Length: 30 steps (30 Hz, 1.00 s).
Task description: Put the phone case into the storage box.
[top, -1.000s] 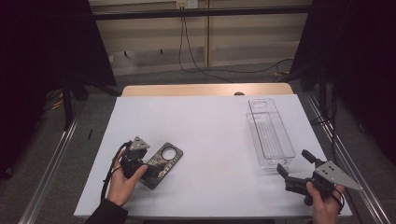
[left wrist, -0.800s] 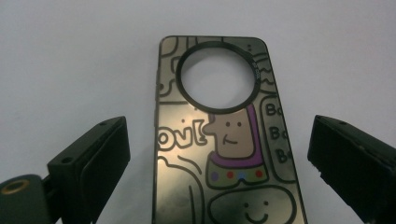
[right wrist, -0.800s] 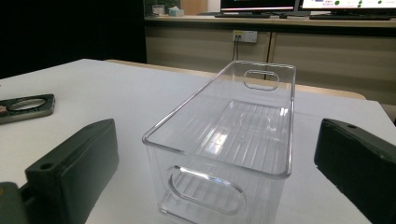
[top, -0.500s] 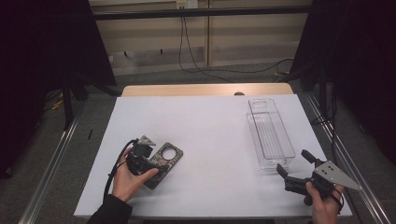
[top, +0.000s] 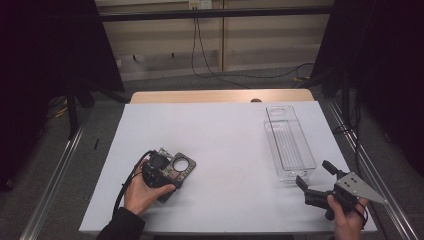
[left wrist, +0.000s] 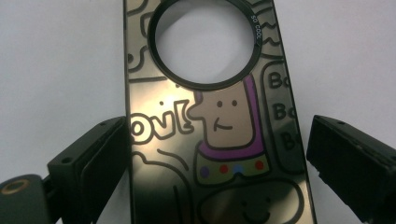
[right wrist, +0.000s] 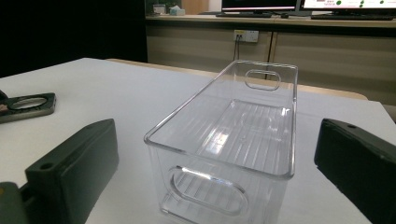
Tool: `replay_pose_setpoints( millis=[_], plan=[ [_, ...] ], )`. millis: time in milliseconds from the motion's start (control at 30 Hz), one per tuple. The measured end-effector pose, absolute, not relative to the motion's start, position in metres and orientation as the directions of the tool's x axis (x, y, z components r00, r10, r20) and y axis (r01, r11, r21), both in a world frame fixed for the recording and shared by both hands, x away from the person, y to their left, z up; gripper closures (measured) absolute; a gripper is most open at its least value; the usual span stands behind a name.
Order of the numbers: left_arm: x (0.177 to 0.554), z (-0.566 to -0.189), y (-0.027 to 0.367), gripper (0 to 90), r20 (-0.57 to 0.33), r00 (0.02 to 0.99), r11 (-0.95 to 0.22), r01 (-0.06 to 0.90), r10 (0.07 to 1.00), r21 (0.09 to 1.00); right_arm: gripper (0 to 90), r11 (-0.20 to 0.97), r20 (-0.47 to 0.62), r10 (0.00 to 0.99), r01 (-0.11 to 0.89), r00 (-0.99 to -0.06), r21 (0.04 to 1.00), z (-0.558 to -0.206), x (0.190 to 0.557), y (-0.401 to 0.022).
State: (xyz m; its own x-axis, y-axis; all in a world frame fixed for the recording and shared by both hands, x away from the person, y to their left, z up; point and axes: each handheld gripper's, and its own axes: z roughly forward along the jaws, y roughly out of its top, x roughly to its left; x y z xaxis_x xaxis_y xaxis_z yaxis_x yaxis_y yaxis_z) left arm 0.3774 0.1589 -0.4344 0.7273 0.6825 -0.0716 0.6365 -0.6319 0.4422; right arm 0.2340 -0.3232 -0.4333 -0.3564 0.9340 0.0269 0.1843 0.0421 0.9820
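A dark phone case (left wrist: 219, 140) with cartoon print and a round hole lies flat on the white table (top: 225, 135), at the front left in the high view (top: 181, 167). My left gripper (left wrist: 219, 168) points down over the case's near end and is open. One jaw stands at each long edge; the left jaw is at the edge and the right jaw a little off it. In the high view the left gripper (top: 159, 167) covers part of the case. My right gripper (top: 314, 173) is open at the front right, aimed at a clear plastic bin (right wrist: 233, 135) and holding nothing.
The clear bin (top: 289, 142) is empty and stands lengthwise along the table's right side, just beyond the right gripper (right wrist: 219, 140). The phone case (right wrist: 28, 106) shows far off at the left in the right gripper view. A wooden strip (top: 220, 96) borders the table's far edge.
My left gripper has moved right and tipped down over the phone case, so its jaws now straddle it. The right gripper and the bin have stayed put.
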Motion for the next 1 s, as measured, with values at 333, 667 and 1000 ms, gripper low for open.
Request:
replay_pose_setpoints(
  millis=[333,667,1000],
  plan=[
    [0.376,-0.437,0.152,3.2,-0.017,0.747,-0.675,0.611,0.665,0.414,0.0,0.041,0.028,0.933,0.183,-0.358,0.982,-0.433,0.234,-0.323],
    [0.377,-0.439,0.152,0.1,-0.02,0.744,-0.674,0.616,0.668,0.409,0.0,0.041,0.028,0.933,0.184,-0.358,0.982,-0.433,0.234,-0.323],
    [0.378,-0.435,0.147,7.9,-0.018,0.728,-0.674,0.642,0.685,0.365,0.0,0.041,0.027,0.933,0.182,-0.358,0.982,-0.433,0.234,-0.323]
  ],
)
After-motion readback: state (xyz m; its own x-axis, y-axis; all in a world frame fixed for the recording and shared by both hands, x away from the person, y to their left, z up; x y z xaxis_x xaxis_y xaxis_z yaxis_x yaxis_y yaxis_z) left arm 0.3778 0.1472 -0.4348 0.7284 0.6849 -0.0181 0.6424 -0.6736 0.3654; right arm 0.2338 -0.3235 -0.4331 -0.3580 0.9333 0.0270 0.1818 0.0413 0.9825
